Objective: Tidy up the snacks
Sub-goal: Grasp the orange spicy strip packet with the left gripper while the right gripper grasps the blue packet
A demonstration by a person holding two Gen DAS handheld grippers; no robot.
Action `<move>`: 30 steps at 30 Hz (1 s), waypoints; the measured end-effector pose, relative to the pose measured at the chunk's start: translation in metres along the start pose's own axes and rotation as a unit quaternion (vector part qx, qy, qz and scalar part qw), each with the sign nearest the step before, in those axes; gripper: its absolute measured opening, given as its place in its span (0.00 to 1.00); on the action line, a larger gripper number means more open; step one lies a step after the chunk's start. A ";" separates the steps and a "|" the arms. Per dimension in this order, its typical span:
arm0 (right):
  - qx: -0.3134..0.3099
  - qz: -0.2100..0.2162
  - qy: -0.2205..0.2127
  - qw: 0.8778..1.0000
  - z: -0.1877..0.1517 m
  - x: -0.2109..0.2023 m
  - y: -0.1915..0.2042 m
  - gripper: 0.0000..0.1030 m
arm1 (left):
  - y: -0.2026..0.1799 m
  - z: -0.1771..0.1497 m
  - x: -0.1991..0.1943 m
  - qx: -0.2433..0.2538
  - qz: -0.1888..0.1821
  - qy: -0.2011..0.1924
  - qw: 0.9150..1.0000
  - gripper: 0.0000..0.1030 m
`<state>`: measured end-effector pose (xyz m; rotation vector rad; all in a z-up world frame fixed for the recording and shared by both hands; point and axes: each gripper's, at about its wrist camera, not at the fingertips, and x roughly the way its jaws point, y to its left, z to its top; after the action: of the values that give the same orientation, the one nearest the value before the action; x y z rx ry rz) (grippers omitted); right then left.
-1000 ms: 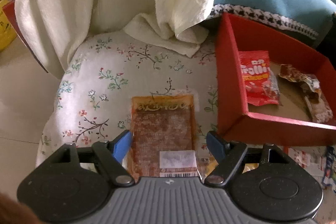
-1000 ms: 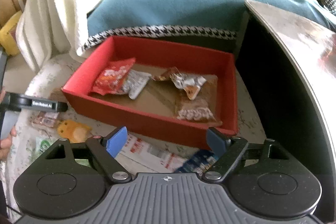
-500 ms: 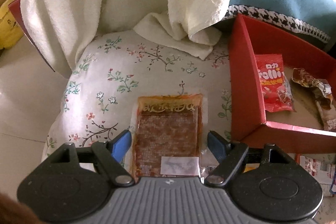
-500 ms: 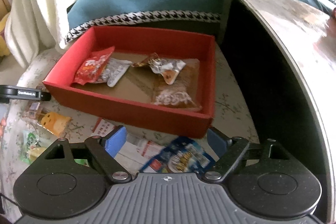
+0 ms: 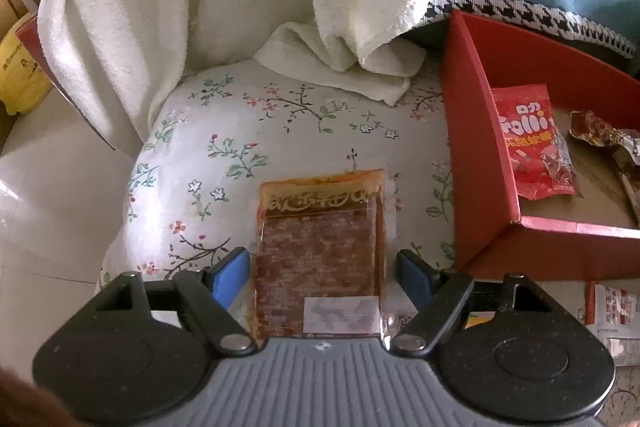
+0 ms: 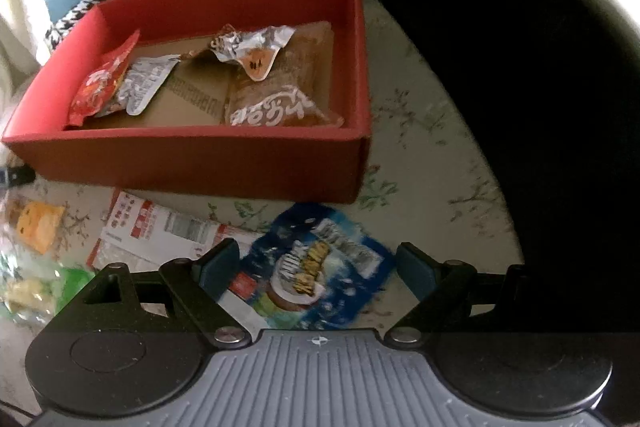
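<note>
Snacks lie loose on the floral cushion (image 5: 248,131) beside the red box (image 6: 200,163): an orange-brown packet (image 5: 320,247) sits between the left gripper (image 5: 320,275)'s spread jaws, untouched. The right gripper (image 6: 316,267), jaws just widened, straddles a blue packet (image 6: 316,267); each should settle lower and centre before closing.

Near end of the flat orange-brown clear-wrapped snack packet (image 5: 320,259) hidden behind the left gripper's grey body, white-and-red printed packets (image 5: 610,311) cut off at the right edge, green and yellow packets (image 6: 28,287) motion-blurred at the right wrist view's left edge, blue glossy snack packet (image 6: 320,275) smeared, its lettering unreadable
</note>
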<state>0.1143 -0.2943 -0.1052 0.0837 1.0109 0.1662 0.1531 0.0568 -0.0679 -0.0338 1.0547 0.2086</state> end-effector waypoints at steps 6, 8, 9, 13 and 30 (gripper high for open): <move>0.027 -0.003 0.003 1.000 -0.009 0.000 -0.007 0.89 | 0.000 0.000 -0.003 -0.001 -0.014 0.003 1.000 0.71; 0.031 -0.012 0.007 0.999 -0.014 -0.005 -0.012 0.89 | -0.002 -0.001 -0.004 0.004 -0.019 0.005 1.000 0.71; 0.032 -0.021 0.008 0.999 -0.017 -0.007 -0.014 0.89 | -0.002 -0.002 -0.005 0.008 -0.020 0.006 1.000 0.71; 0.040 -0.034 0.010 0.999 -0.030 -0.013 -0.019 0.88 | 0.000 -0.002 -0.008 0.007 -0.027 0.008 1.000 0.71; -0.006 -0.042 0.004 0.999 -0.025 -0.011 -0.007 0.74 | 0.023 0.001 -0.020 -0.039 -0.064 0.004 0.997 0.71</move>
<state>0.0884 -0.3037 -0.1099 0.0290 1.0200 0.0961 0.1404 0.0767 -0.0486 -0.1720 1.0478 0.1332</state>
